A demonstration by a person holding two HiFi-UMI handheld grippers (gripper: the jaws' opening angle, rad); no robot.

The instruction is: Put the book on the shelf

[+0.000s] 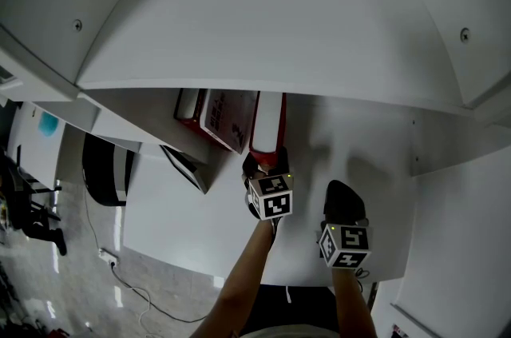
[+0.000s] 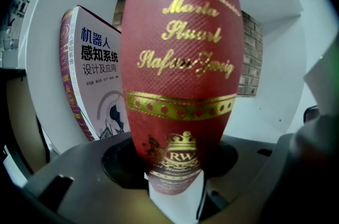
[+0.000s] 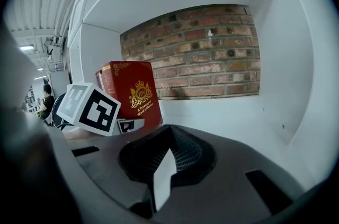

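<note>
Red textured book (image 2: 183,74) — gold script, dotted gold band, crowned crest — upright

red book (image 2: 183,59) spine "maria stuart", "rw", white book (image 2: 95,74) "机器人感知系统"

white-covered book (image 2: 98,80) leaning | brick back wall (image 3: 201,53) | cable (image 1: 132,288) on floor

free: shelf (image 1: 363,141) right of red book (image 1: 267,121) | blocked: leaning book (image 1: 225,119) at left
</note>
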